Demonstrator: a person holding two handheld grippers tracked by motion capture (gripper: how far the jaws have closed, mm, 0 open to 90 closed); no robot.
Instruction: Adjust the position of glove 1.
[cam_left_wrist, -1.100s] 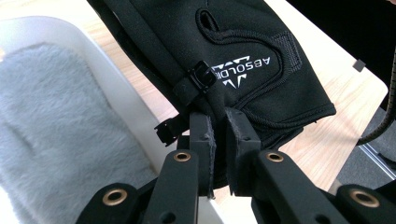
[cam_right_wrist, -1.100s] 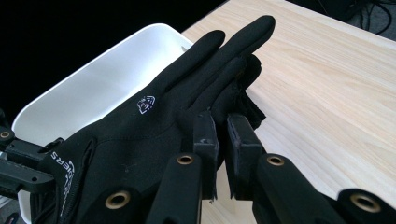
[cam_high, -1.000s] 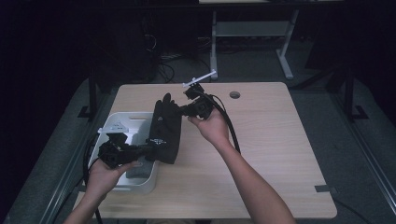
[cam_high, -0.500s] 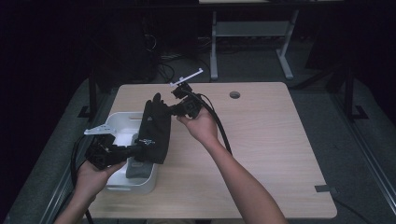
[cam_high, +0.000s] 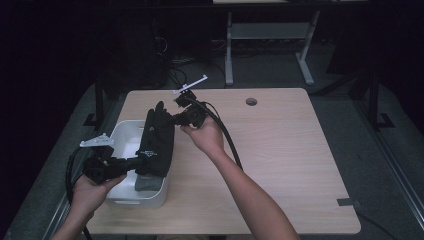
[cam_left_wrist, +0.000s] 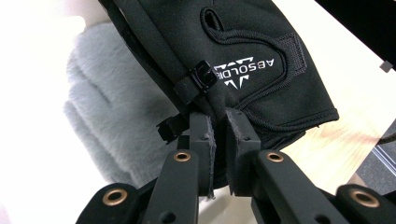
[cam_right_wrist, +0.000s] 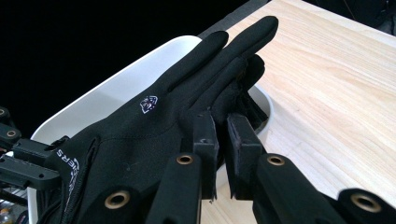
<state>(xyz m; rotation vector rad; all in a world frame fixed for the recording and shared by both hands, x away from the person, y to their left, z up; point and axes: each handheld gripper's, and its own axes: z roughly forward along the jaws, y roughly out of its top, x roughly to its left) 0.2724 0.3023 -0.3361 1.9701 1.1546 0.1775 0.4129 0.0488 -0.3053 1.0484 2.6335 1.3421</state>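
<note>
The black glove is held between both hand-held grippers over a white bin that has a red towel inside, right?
Not quite: the towel in the white bin is grey, not red, as the left gripper view shows. The black glove is indeed held by the left hand-held gripper and the right hand-held gripper over it.

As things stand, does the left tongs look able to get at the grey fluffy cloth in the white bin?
Probably not yet. The left tongs are shut on the black gloves, which hang over the grey cloth in the white bin; they would have to let go first.
</note>
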